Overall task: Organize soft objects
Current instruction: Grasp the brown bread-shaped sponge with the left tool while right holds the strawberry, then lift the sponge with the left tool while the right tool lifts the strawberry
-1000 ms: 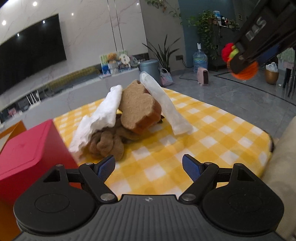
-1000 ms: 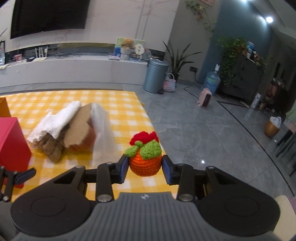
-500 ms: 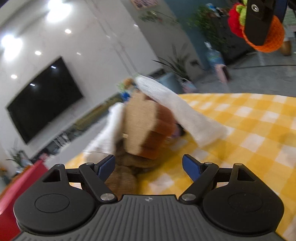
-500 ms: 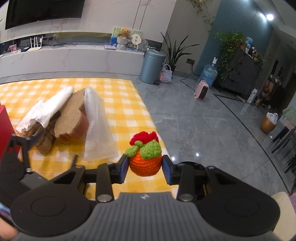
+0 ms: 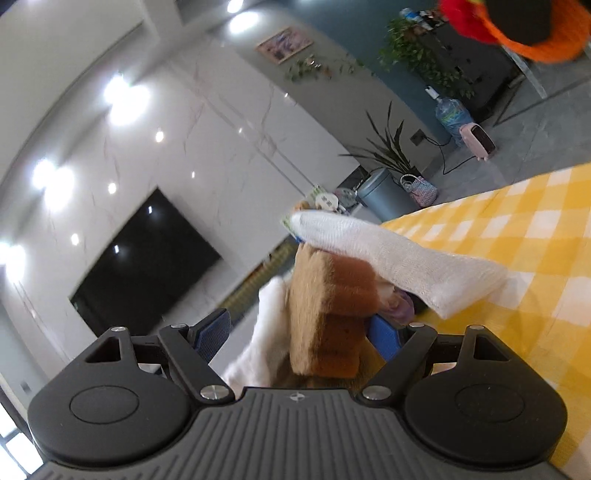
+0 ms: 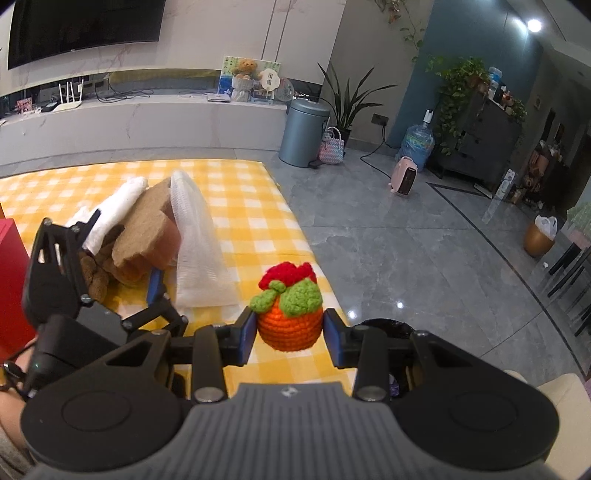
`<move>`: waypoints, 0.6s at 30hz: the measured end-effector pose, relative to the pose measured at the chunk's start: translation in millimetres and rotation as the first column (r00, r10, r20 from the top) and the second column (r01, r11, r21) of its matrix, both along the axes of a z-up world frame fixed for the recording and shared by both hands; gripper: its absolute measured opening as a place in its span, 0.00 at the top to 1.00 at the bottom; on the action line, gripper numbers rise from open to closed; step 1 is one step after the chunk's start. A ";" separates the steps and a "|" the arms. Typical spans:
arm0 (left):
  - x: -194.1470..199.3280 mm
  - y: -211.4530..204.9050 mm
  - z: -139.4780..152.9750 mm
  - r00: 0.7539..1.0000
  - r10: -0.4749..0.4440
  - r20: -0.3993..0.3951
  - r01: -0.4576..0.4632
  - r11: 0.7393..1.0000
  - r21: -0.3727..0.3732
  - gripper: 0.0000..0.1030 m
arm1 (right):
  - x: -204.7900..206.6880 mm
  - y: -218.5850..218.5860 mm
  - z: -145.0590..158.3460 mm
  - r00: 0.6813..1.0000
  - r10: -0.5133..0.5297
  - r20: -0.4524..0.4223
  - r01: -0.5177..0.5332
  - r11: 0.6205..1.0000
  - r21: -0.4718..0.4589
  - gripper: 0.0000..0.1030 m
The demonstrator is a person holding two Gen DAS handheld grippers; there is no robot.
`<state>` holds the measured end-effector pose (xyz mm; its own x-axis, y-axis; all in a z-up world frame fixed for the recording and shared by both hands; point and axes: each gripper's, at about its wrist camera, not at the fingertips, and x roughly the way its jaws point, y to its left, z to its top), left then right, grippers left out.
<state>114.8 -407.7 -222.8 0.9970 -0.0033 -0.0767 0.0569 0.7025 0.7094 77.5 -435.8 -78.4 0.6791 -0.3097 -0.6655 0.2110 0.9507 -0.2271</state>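
Observation:
My right gripper is shut on an orange crocheted fruit with green leaves and a red top, held above the table's near right edge. The fruit also shows at the top right of the left wrist view. A pile of soft things lies on the yellow checked cloth: a brown plush toast, a white mesh cloth, a white towel and a brown knotted plush. My left gripper is open, its jaws on either side of the plush toast, low and tilted.
A red box stands at the table's left edge. A black bin sits below my right gripper. Grey tiled floor lies to the right, with a grey trash can and a low TV bench beyond.
My left gripper has pushed forward and tilted up, so the plush toast now sits between its open jaws. My right gripper keeps the crocheted fruit nearly in place.

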 end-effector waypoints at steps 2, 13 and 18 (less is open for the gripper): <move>-0.3 -5.3 -5.3 1.000 -0.014 -0.001 0.014 0.999 0.034 0.06 | 0.0 -0.4 -2.0 1.000 -0.001 -0.003 0.001 1.000 -0.001 0.62; -0.1 -4.6 -16.8 0.999 0.014 -0.035 -0.013 0.999 0.038 0.66 | -0.5 -3.7 -0.8 1.000 0.002 -0.001 -0.002 1.000 0.004 0.62; -17.5 15.0 6.0 0.998 -0.011 -0.068 0.007 0.999 -0.052 0.67 | 0.3 -1.9 -1.6 1.000 0.006 -0.005 -0.006 1.000 -0.001 0.62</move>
<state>97.3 -392.7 -216.8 0.9893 -0.0177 -0.1446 0.1106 0.7377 0.6660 77.9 -437.7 -79.9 0.6776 -0.3059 -0.6688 0.2037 0.9519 -0.2290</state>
